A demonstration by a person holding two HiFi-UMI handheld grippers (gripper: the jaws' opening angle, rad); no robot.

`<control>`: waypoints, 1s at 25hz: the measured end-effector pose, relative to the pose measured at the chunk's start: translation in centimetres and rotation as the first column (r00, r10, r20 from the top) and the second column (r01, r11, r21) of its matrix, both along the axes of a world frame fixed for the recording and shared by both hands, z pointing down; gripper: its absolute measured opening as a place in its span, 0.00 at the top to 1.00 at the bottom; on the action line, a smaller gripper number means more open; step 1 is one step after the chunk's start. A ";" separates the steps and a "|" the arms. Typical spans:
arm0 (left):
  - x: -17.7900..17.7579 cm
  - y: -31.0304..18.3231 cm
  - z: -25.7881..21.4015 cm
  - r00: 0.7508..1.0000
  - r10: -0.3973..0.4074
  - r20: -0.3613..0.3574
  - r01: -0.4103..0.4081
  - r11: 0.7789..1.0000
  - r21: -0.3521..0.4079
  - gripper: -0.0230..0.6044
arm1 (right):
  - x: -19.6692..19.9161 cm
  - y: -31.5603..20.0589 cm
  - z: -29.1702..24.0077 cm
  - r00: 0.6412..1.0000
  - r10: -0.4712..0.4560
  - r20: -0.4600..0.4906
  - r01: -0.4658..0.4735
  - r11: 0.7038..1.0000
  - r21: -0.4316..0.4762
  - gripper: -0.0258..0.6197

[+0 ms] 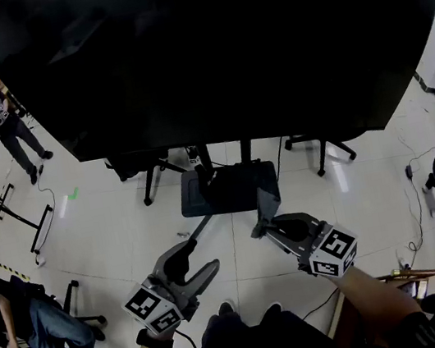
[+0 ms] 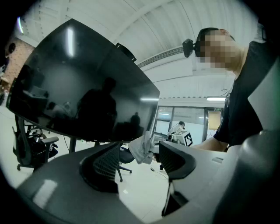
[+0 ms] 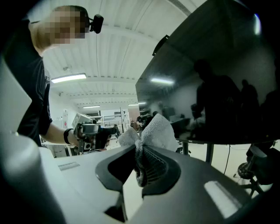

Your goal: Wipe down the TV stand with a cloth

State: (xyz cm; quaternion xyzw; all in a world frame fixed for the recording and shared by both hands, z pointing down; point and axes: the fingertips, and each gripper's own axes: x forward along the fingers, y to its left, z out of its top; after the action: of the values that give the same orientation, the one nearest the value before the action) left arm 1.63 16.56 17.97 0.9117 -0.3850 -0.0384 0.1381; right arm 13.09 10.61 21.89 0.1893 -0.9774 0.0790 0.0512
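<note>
One big dark TV [image 1: 213,53] fills the upper head view. It is carried on a stand [image 1: 228,189] whose flat black base lies on the pale floor [image 1: 117,220]. Both grippers hover above that base, apart from it. The right gripper [image 1: 262,226] has its jaws pinched together on a grey cloth [image 3: 157,129], with the loose end bunched beyond the tips, apparently to serve as the wiping pad. The left gripper [image 1: 199,258] is spread wide and holds nothing, likely free to steady or assist. Wiping looks not yet begun.
</note>
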 end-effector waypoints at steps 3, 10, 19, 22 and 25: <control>-0.2 -0.9 1.4 1.000 -0.011 -0.003 0.011 1.000 -0.021 0.47 | -0.6 -2.2 3.2 0.999 -0.010 -0.047 0.008 0.999 -0.031 0.90; -2.4 -5.2 6.5 1.000 -0.014 -0.014 0.013 0.997 -0.077 0.46 | -3.9 -11.1 9.7 0.990 0.049 -0.129 -0.061 0.994 -0.087 0.89; -8.8 -15.4 11.5 1.000 -0.011 -0.028 0.009 0.997 -0.080 0.45 | -11.8 -23.3 16.2 0.972 0.112 -0.207 -0.130 0.989 -0.072 0.89; -10.4 -18.7 13.4 1.000 -0.015 -0.024 0.013 0.996 -0.083 0.45 | -14.3 -27.7 18.7 0.963 0.137 -0.232 -0.155 0.986 -0.061 0.89; -11.9 -21.1 15.6 0.999 -0.027 -0.031 0.024 0.995 -0.094 0.45 | -16.6 -31.7 21.3 0.954 0.159 -0.252 -0.179 0.982 -0.056 0.89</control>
State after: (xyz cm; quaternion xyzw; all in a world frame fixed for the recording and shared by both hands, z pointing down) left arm -10.26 -4.57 33.54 0.8985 -0.3957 -0.0368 0.1864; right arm -3.51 -21.10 43.15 0.2786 -0.9397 0.0970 0.1728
